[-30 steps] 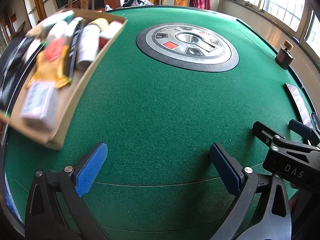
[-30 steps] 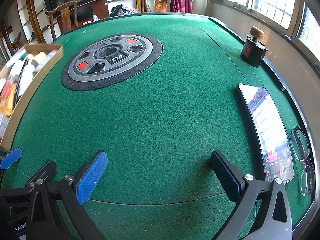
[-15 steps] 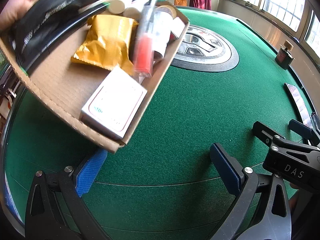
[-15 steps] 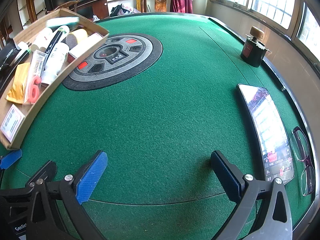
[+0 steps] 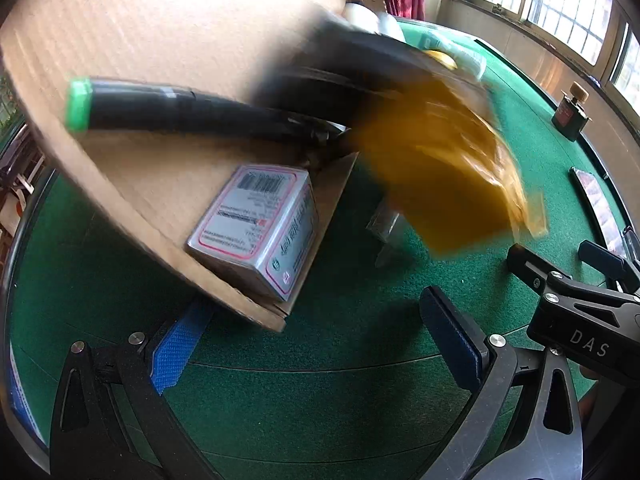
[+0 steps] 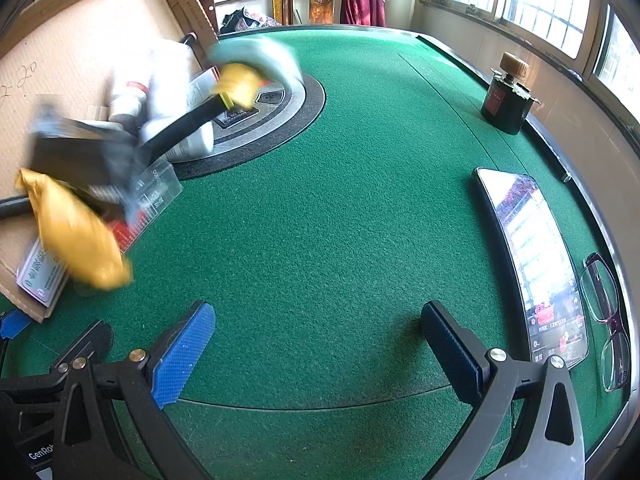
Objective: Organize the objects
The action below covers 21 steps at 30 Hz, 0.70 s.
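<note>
A cardboard tray (image 5: 152,28) (image 6: 76,52) is tipped steeply over the left of the green table, and its contents slide out. A yellow pouch (image 5: 444,164) (image 6: 76,232) is blurred in mid-fall. A white and pink box (image 5: 260,232) (image 6: 40,276) lies in the tray's low corner. A black tube with a green cap (image 5: 172,110) lies across the tray floor. White bottles (image 6: 160,88) and a clear packet (image 6: 154,192) tumble near the centre disc. My left gripper (image 5: 316,344) and right gripper (image 6: 316,352) stand open just above the felt, holding nothing.
The table's round grey centre disc (image 6: 280,112) sits behind the spill. At the right edge lie a phone (image 6: 532,256) and a pair of glasses (image 6: 612,320); a dark bottle with a wooden cap (image 6: 508,100) stands farther back. Chairs and windows ring the table (image 6: 360,220).
The tray has been lifted and tipped further, from nearly flat to steep. Its objects now spill onto the felt. Neither gripper has moved.
</note>
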{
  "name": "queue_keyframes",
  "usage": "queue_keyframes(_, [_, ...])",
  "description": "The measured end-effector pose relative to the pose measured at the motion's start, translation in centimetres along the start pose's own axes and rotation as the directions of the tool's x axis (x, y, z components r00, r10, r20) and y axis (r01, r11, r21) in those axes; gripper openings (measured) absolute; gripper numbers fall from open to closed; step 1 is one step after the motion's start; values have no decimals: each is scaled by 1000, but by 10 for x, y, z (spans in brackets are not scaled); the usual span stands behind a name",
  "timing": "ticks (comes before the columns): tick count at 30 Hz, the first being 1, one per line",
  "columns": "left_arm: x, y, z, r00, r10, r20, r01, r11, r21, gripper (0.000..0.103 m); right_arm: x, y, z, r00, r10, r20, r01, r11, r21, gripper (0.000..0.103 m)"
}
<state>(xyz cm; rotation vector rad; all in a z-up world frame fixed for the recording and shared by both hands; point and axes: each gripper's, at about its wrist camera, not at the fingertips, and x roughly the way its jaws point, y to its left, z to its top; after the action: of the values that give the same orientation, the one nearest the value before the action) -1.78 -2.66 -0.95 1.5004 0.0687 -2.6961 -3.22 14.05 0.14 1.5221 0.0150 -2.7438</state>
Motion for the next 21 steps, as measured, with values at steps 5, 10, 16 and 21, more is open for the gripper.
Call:
queue_keyframes(5, [-1,1,0,1000,16,3,-16,1000,-8,103,-1,0,1,1000,0,0,0,1000,0,103])
queue_keyframes(10, [-1,4,-1,1000,20,1,-20,999,-31,103,-1,0,2,1000,1,0,-1,1000,-1,103])
queue_keyframes(16, [-2,4,-2,1000,23,1,-23,999,-32,103,0,0,1,1000,1,0,-1,1000,-1,103])
queue_keyframes(21, [-1,2,1,1000,23,2,-22,999,-31,103,1,0,1,1000,1,0,-1,1000,-1,103])
